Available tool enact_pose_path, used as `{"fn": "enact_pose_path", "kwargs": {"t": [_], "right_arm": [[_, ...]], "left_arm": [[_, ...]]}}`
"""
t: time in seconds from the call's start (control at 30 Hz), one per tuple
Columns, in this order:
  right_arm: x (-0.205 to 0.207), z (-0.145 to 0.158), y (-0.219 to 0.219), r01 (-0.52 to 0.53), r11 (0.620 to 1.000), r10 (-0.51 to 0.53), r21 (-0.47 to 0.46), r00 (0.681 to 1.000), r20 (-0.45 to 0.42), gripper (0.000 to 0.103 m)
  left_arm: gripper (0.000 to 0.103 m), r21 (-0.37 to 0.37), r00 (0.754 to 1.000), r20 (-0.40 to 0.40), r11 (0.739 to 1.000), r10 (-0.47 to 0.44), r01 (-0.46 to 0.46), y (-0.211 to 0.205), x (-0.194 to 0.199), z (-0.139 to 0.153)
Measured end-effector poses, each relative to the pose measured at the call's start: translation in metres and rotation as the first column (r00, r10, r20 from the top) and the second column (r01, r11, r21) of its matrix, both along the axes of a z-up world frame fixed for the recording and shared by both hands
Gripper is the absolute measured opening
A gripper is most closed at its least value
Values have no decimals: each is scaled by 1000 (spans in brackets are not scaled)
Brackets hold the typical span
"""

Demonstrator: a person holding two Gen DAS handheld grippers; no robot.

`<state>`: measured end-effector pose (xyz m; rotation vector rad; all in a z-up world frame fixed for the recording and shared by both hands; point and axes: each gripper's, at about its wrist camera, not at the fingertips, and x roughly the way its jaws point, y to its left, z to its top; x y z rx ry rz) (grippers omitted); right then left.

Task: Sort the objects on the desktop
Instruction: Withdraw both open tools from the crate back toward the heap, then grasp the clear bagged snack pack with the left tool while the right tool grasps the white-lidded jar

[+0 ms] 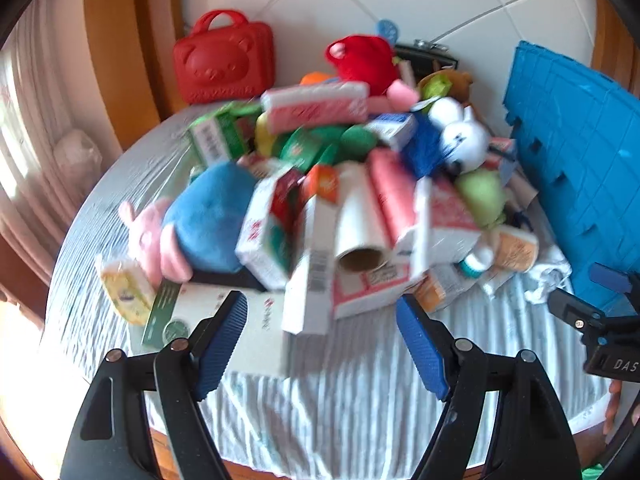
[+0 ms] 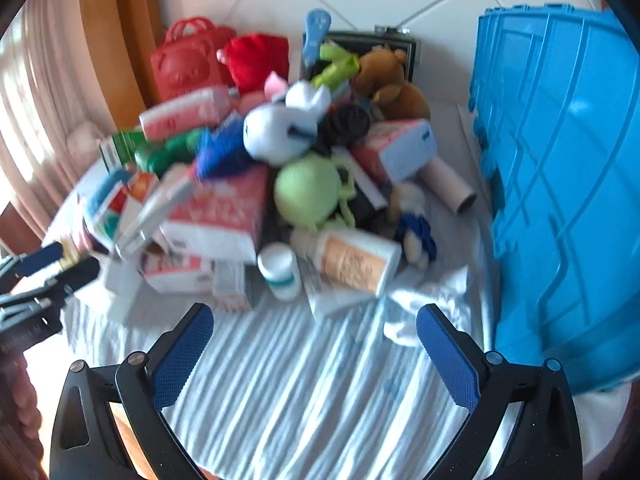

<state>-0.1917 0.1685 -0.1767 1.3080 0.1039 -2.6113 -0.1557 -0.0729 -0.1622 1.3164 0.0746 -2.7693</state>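
A heap of mixed objects lies on a round table with a white striped cloth (image 1: 340, 380). In the left wrist view it holds a blue and pink plush (image 1: 200, 220), a paper roll (image 1: 356, 220), red-and-white boxes (image 1: 440, 220) and a white rabbit plush (image 1: 460, 136). My left gripper (image 1: 320, 312) is open and empty at the heap's near edge. In the right wrist view the heap (image 2: 260, 184) shows a green plush (image 2: 308, 192), a pill bottle (image 2: 280, 270) and an orange-labelled bottle (image 2: 352, 260). My right gripper (image 2: 314, 328) is open and empty just short of them.
A blue plastic crate (image 2: 560, 180) stands on the right of the table, also in the left wrist view (image 1: 568, 160). A red bear case (image 1: 224, 60) and a dark open box (image 2: 360, 48) sit at the back by the wall. A crumpled white cloth (image 2: 420, 304) lies beside the crate.
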Motion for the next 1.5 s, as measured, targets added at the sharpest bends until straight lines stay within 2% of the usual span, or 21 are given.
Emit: {"fn": "enact_pose_path", "kwargs": {"t": [0.2,0.33,0.57,0.73,0.87,0.97,1.0,1.17,1.23,1.37,1.5], "right_arm": [[-2,-29,10,34,999,-33,-24,998,45,103],[-7,-33,9,35,999,-34,-33,998,44,103],[-21,-36,-12,58,996,-50,-72,993,110,103],[-28,-37,-30,77,995,-70,-62,991,111,103],[-34,-38,-33,111,992,-104,-55,989,108,101],[-40,-42,-30,147,987,-139,-60,983,117,92],[-42,-43,-29,156,986,-148,-62,982,120,86],[-53,-47,-26,176,982,-168,-66,978,122,71],[-58,-50,-27,183,981,-175,-57,976,127,64],[-65,-59,-30,182,982,-172,-58,974,150,64],[-72,-66,-37,158,986,-150,-45,977,152,64]], "left_arm": [[77,-7,991,41,992,124,-124,-56,10,-24],[77,-27,975,51,976,215,-214,-99,16,-29],[77,-48,951,76,953,301,-298,-165,20,-42],[77,-20,950,83,953,302,-301,-195,10,-53],[77,35,965,83,967,247,-251,-200,-10,-61],[77,33,973,88,976,213,-217,-199,-26,-68],[77,35,974,92,977,205,-209,-200,-30,-71],[56,94,976,134,978,171,-185,-204,-46,-86],[43,104,980,133,982,146,-160,-199,-49,-87],[26,88,985,129,988,113,-125,-189,-50,-85],[14,86,985,122,987,125,-136,-188,-47,-80]]}}
